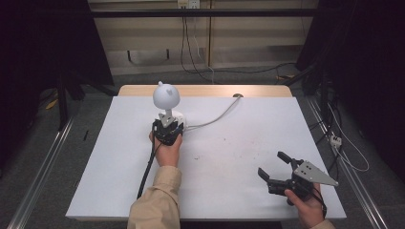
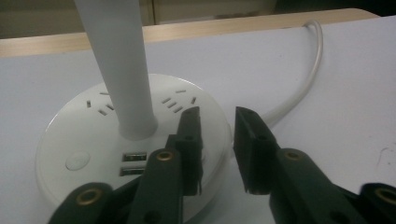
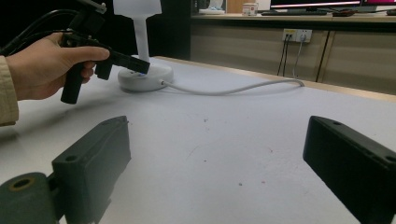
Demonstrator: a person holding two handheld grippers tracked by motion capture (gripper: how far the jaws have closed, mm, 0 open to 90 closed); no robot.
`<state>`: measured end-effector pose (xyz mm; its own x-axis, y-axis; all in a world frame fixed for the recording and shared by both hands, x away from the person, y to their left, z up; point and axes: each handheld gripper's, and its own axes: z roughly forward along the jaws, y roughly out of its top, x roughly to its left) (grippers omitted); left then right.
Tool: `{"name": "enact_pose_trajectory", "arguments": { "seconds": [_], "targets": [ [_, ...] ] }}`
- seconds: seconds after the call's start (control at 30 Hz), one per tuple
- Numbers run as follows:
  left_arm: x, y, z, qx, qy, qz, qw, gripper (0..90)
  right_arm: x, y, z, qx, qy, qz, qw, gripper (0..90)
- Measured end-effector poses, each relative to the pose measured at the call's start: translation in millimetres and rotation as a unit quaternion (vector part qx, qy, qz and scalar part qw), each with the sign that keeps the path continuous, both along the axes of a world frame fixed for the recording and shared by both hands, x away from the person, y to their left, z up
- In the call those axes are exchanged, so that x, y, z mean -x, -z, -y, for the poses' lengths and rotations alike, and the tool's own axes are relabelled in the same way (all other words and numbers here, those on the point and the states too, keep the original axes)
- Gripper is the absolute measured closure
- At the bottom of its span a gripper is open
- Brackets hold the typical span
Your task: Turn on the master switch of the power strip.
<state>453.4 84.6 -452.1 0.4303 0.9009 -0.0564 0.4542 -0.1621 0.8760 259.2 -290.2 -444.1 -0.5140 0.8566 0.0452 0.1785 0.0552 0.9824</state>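
— Where is the lamp base lying from your tongs?

— I'm hovering my left gripper, jaws slightly parted and gripping nothing, over its near-right rim at the table's far middle. My right gripper is idling wide open, well apart.

The white table carries a few faint reddish specks near its middle. Beyond the table's far edge, a wooden strip shows. Farther behind the table, dark cables hang down a beige wall from a wall socket. Right of the table, what may be a white power strip lies on the grey floor.
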Motion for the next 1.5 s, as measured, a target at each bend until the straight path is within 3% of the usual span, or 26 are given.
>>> {"name": "enact_pose_trajectory", "arguments": {
  "seconds": [0.27,0.73,1.0,1.13,1.5],
  "targets": [
    [5.2,-6.2,-4.0,0.009,0.007,-0.004,0.9999,51.9,-1.1,0.4,-0.4,-0.001,0.002,-0.001,1.0,6.9],
    [16.1,-14.3,-12.0,0.025,0.037,-0.012,0.9989,38.1,-2.8,0.2,-5.5,0.001,-0.004,-0.001,1.0,7.0],
    [21.6,-20.1,-10.6,0.041,0.059,-0.015,0.9973,33.2,-3.4,0.3,-6.0,0.001,-0.003,-0.002,1.0,7.0],
    [23.9,-21.7,-10.4,0.039,0.071,-0.02,0.9965,29.1,-3.2,0.3,-6.8,0.001,-0.005,-0.002,1.0,7.0],
    [33.3,-24.6,-13.9,0.049,0.08,-0.02,0.9954,19.4,-3.3,0.4,-7.3,0.001,-0.006,-0.002,1.0,7.0]
  ]
}}
